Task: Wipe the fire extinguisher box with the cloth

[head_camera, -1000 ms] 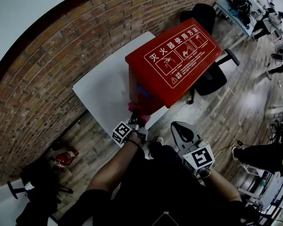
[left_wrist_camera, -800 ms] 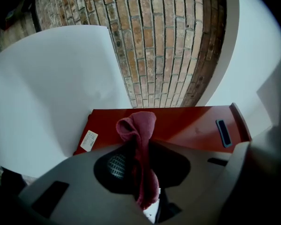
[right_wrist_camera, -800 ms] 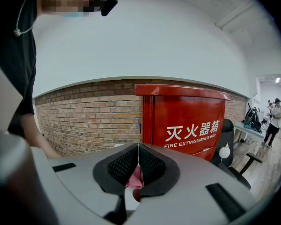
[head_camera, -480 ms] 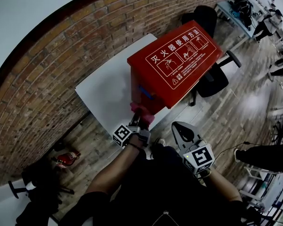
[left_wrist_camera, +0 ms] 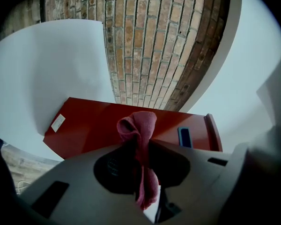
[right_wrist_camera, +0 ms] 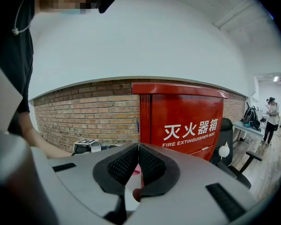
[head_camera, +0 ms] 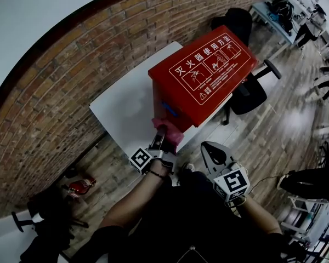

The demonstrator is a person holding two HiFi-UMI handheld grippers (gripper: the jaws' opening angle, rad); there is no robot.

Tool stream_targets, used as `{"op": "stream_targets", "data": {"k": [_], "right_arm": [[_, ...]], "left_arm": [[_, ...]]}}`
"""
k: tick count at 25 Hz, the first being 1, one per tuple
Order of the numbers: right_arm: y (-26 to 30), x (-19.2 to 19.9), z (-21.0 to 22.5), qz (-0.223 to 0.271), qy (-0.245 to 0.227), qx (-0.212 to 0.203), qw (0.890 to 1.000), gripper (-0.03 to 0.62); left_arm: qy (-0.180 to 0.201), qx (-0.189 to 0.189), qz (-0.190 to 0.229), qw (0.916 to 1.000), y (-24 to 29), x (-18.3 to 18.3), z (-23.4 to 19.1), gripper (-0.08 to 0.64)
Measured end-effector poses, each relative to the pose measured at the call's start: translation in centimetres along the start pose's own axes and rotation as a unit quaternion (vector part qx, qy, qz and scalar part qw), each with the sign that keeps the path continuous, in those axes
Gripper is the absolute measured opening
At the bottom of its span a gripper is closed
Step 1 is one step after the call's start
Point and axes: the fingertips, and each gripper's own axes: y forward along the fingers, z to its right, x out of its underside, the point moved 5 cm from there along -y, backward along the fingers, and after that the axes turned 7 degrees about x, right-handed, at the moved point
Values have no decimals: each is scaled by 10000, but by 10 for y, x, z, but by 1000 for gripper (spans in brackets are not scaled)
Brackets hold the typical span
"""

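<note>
The red fire extinguisher box (head_camera: 203, 70) stands on the floor by a brick wall, its top printed with white characters and its front (right_wrist_camera: 192, 125) reading FIRE EXTINGUISHER BOX. My left gripper (head_camera: 160, 136) is shut on a pink-red cloth (head_camera: 169, 131) (left_wrist_camera: 139, 135), held against the box's near side panel (left_wrist_camera: 93, 125) close to a blue handle (left_wrist_camera: 184, 136). My right gripper (head_camera: 208, 149) hangs lower right, away from the box, its jaws (right_wrist_camera: 136, 146) shut on nothing.
A white board (head_camera: 126, 106) leans between the box and the brick wall (head_camera: 71, 64). A black office chair (head_camera: 249, 89) stands just right of the box. A small red extinguisher (head_camera: 79, 185) lies on the wooden floor at left. People and desks occupy the far right.
The left gripper with the cloth has slid slightly down and right along the box's side panel. The right gripper has barely moved.
</note>
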Motion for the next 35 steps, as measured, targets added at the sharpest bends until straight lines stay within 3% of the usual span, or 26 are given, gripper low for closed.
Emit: {"op": "stream_targets", "data": {"k": [9,35], "right_arm": [[1,0,0,6,13,6,10000,20],[1,3,4,15,74,84,9999,20]], "left_arm": [[-73,446,-22,9990,6,8,39,126],[-240,1030,-74,9944,13,23,106,126]]}}
